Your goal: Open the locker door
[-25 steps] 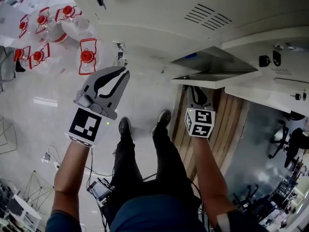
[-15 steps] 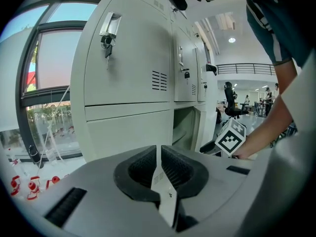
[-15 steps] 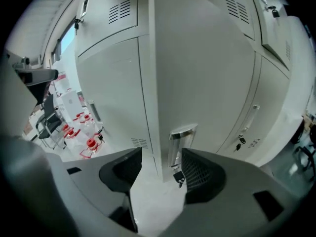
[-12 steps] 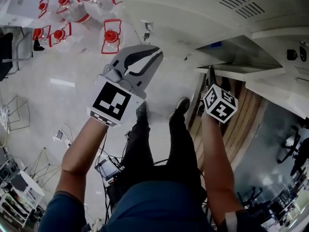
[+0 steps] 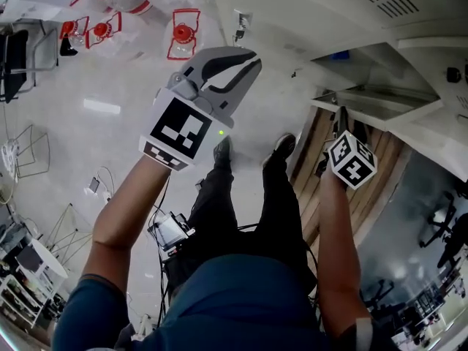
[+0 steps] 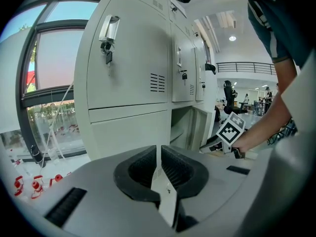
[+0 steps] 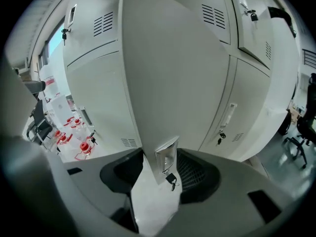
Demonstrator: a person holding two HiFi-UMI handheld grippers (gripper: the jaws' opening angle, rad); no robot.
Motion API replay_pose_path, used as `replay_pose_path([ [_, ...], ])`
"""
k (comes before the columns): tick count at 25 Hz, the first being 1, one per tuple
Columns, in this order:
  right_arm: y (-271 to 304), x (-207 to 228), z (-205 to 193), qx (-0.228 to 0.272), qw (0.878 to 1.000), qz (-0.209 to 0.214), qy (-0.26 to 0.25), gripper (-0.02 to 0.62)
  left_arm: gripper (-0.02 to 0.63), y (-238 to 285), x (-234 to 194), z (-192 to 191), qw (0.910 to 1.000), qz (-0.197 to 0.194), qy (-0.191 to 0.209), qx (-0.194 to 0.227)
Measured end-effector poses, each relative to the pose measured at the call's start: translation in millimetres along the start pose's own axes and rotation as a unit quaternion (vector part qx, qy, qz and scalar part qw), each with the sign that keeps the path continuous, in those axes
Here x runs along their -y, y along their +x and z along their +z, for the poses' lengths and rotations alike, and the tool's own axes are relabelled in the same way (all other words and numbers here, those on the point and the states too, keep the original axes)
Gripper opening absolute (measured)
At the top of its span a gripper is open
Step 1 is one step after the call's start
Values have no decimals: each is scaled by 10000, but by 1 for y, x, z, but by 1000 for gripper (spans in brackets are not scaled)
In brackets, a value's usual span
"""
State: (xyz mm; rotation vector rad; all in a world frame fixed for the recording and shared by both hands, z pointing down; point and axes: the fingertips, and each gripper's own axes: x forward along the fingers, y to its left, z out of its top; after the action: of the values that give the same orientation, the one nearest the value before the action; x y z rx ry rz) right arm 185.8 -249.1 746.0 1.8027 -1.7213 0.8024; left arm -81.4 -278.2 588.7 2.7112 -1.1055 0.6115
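Right gripper (image 7: pixel 160 172), jaws just opened, flanks the locker door (image 7: pixel 173 73) at its handle (image 7: pixel 167 157), apparently untouched.

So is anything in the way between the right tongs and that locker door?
Nothing visible. The right tongs have just been opening; the white metal locker door stands between them, ungripped.

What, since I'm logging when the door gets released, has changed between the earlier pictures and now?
The right gripper has just been opening its jaws. A second ago it was shut at the edge of the open locker door. Now the jaws stand wide, with the door's handle edge between them but not gripped. The gripper has also rolled about its own axis. Unchanged: the door is open, and the left gripper is shut and empty.
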Motion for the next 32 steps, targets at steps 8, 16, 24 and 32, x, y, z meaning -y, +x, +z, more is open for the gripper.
replay_pose_path([
  [8, -30, 27, -30, -492, 9987, -108, 62, 195, 44, -22, 1, 20, 10000, 70, -50, 27],
  [16, -64, 67, -52, -900, 9952, -335, 199, 129, 44, -50, 8, 44, 9999, 103, -19, 40],
  [24, -93, 98, -63, -1276, 9868, -307, 950, 123, 44, -76, 18, 78, 9998, 170, 22, 112],
  [32, -159, 69, -36, -883, 9932, 208, 736, 115, 44, -108, 32, 109, 9996, 160, 46, 228],
])
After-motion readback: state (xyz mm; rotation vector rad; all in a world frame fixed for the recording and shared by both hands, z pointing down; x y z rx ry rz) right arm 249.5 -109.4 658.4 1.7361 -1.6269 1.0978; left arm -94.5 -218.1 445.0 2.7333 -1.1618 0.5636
